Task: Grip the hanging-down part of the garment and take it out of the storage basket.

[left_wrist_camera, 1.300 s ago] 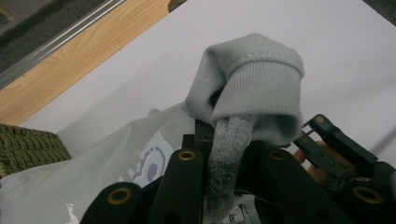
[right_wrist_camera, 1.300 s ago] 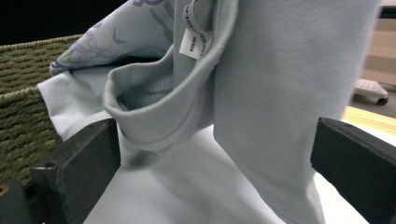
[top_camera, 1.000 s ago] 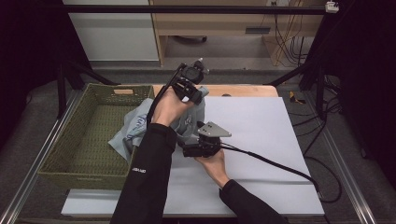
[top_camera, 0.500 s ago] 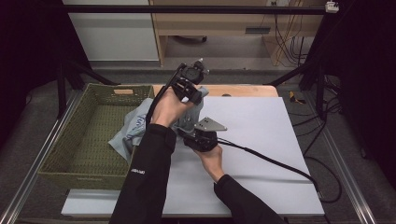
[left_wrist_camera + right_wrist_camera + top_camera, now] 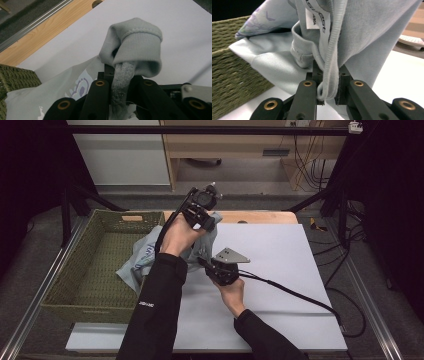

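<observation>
Left gripper (image 5: 204,209) raised above table's (image 5: 280,250) far edge, jaws clamped on ribbed cuff of pale grey sweatshirt (image 5: 145,260); garment hangs down, draped over rim of green wicker basket (image 5: 75,270) onto white tabletop. Right gripper (image 5: 212,265) lower, nr table centre; jaws have just been closing, now pinching ribbed hem (image 5: 328,82) by neck label (image 5: 317,20).

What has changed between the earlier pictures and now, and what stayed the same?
The right gripper moved slightly up toward the grey garment, and its jaws have just been closing; they now pinch the garment's ribbed edge. The left gripper stayed shut on the garment, lifted beside the basket.
</observation>
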{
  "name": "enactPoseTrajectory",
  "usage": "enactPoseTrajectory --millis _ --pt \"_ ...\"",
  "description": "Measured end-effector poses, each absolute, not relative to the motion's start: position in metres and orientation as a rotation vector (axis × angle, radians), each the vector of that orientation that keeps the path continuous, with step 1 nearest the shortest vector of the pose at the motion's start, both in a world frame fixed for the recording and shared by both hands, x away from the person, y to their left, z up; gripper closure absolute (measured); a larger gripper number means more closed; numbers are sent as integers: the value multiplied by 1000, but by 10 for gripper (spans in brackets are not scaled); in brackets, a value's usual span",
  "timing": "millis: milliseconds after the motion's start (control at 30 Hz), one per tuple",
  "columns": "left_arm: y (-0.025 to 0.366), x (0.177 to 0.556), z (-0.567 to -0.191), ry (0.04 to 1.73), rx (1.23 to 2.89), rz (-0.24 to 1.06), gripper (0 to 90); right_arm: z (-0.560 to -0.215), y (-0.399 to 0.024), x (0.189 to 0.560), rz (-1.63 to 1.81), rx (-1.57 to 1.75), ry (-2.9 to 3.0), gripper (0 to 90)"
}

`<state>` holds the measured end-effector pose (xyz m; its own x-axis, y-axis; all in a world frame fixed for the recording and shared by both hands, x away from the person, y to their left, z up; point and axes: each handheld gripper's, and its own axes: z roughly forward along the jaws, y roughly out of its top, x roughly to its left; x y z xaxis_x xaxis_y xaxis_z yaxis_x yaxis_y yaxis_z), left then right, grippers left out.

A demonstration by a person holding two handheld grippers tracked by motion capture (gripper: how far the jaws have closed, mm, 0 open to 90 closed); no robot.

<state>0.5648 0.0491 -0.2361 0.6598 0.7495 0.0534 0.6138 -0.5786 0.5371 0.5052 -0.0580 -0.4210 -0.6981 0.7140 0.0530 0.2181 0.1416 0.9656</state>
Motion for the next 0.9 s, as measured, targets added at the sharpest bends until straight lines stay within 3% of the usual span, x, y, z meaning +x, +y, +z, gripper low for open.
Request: enactPoseTrajectory --millis 900 --pt "41 558 -235 1037 2385 371 822 -382 -139 464 1525 767 1936 841"
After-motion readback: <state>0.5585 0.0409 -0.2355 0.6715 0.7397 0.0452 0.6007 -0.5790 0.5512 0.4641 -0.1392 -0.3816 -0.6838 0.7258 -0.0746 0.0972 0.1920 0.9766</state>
